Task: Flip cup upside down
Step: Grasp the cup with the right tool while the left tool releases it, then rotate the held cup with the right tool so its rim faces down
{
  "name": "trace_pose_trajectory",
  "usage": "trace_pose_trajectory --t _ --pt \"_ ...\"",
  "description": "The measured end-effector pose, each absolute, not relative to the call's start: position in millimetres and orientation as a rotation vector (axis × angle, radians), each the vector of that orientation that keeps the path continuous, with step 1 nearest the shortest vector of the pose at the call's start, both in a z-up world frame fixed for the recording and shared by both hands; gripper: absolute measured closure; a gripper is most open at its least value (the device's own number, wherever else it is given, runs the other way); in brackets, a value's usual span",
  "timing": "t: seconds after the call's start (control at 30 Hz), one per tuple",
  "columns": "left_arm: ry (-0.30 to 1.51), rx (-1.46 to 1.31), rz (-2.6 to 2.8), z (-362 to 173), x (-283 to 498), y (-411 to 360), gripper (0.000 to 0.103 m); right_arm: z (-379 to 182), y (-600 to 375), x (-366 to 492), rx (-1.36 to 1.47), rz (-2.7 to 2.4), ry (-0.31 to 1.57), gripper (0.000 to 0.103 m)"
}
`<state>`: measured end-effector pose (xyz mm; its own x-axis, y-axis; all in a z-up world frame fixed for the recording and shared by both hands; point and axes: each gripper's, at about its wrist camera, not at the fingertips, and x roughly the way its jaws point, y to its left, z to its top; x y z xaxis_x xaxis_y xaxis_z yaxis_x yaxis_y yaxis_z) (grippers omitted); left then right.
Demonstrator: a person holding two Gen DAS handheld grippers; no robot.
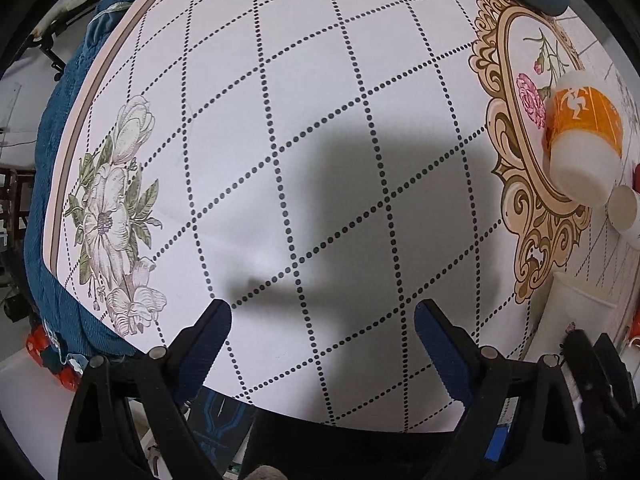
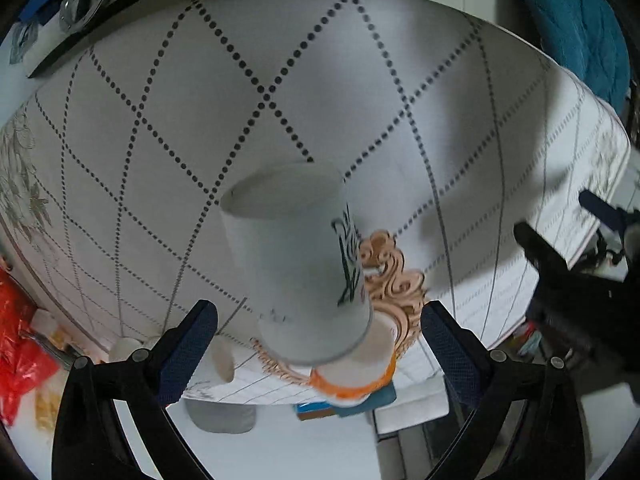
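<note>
Cup [image 2: 298, 268] mouth-down, nothing inside

In the left wrist view, the surface [image 1: 320, 140] fills most of the frame, with the left claw [image 1: 322, 322] at the bottom centre above it, fingers spread with nothing between them. A paper cup [image 1: 582, 136] stands at the right edge of the frame on the surface, and a smaller cup [image 1: 624, 206] sits just below and right of it. A cloth [image 1: 60, 160] hangs beside the surface's edge at the left. In the right wrist view, a tall cup [image 2: 298, 264] occupies the centre of the frame, between and above the parted fingers of the right claw [image 2: 320, 336], touching neither. The paper cup [image 2: 354, 376] lies directly below it in the frame, partly hidden by it. The other claw shows at the right edge.
</note>
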<state>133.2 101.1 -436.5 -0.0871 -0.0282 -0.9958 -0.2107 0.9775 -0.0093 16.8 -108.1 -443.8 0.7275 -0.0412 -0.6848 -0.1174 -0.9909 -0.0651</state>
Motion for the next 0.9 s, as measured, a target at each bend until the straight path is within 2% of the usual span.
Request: trace_pose_trajectory --t 0.23,0.37,0.73,0.9 --pt "1.664 -0.173 0.150 -446 139 94 0.009 -460 -108 29 -2.847 1.141 0.119 0.008" --pt "1.667 -0.165 0.153 -441 149 92 0.009 -467 -102 31 -2.839 1.131 0.161 0.032" --pt "1.669 -0.146 0.150 -434 165 100 0.009 -471 -66 36 -2.717 1.106 0.324 0.035" --pt "1.662 -0.130 0.150 -426 168 101 0.009 -465 -35 52 -2.588 1.041 0.502 0.035"
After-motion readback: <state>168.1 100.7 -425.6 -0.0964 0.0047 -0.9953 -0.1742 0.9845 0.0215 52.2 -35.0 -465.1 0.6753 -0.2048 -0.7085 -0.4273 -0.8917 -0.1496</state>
